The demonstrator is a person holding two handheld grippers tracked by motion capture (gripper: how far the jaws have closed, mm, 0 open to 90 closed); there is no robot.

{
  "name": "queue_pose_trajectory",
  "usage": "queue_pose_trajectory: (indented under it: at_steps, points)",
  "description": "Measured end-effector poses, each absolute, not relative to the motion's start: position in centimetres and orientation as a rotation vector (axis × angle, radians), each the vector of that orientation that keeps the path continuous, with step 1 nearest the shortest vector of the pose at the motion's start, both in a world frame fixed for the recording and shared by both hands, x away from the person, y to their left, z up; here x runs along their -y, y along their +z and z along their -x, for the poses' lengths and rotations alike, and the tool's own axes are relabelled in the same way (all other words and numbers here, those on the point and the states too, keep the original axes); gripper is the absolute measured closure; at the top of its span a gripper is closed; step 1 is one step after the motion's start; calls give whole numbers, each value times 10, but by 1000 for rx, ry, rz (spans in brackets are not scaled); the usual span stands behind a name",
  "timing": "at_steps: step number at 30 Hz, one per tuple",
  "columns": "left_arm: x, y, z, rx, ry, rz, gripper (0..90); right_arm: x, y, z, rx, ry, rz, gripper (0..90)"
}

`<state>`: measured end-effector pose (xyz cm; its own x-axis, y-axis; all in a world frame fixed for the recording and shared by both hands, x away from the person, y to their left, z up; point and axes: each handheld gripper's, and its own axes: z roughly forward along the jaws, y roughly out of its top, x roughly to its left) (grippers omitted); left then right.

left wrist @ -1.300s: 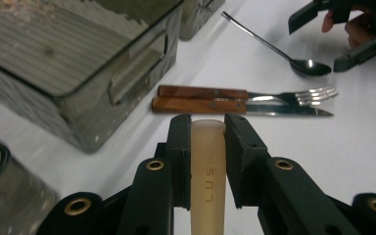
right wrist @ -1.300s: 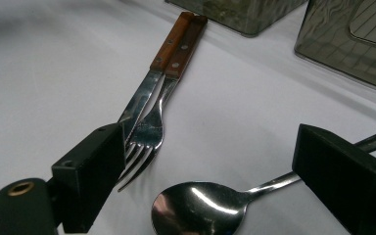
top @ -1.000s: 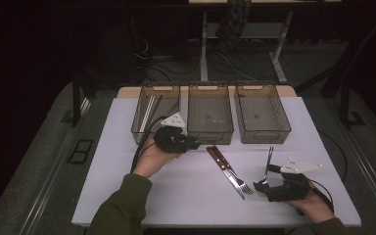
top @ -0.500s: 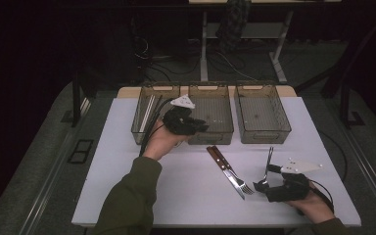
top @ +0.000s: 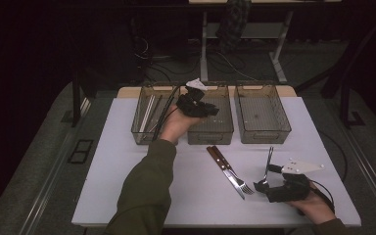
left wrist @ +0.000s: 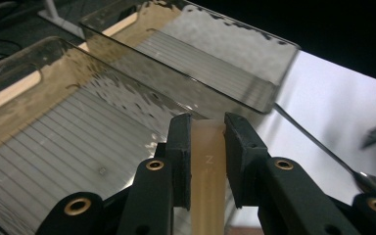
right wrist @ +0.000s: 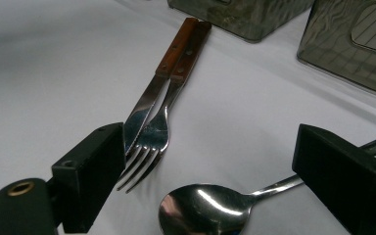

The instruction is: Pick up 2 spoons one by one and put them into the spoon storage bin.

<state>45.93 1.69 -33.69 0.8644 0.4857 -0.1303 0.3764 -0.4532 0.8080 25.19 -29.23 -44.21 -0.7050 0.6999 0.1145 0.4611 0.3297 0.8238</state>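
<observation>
While it carries: left tool [top: 195, 104] clamps a pale stick [left wrist: 208, 166] above the middle tray [top: 210, 138], at the table's far edge.
Right tool [top: 263, 186]: jaws wide apart around the spoon [right wrist: 200, 210], near edge.
Advice: lower the stick level inside the tray before releasing.

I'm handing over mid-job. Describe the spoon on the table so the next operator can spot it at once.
Start at the white table and find the right hand-held gripper near its front right corner. The spoon lies there, bowl between that gripper's open jaws, thin handle pointing toward the right-hand tray. Unlike the knife and fork just left, it is all metal, with no wooden handle.
</observation>
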Motion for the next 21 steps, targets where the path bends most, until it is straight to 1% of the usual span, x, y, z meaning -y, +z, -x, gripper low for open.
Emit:
queue_pose_trajectory:
  at_steps: [7,16,17,18,20,21]
  points:
    - [-4,-345,-478,-645,170,-2107,731,293,-441,-250,-2327,1333,-1042,122]
    - [4,-363,-490,-697,156,-2107,724,293,-441,-251,-2327,1345,-1043,123]
    - [4,-365,-490,-694,154,-2105,705,293,-441,-251,-2327,1346,-1043,123]
    - [5,-365,-490,-696,171,-2111,664,293,-441,-251,-2327,1346,-1046,123]
    - [6,-365,-489,-695,182,-2111,516,293,-441,-251,-2328,1345,-1046,122]
    - [6,-364,-489,-696,192,-2111,477,293,-441,-251,-2328,1345,-1045,123]
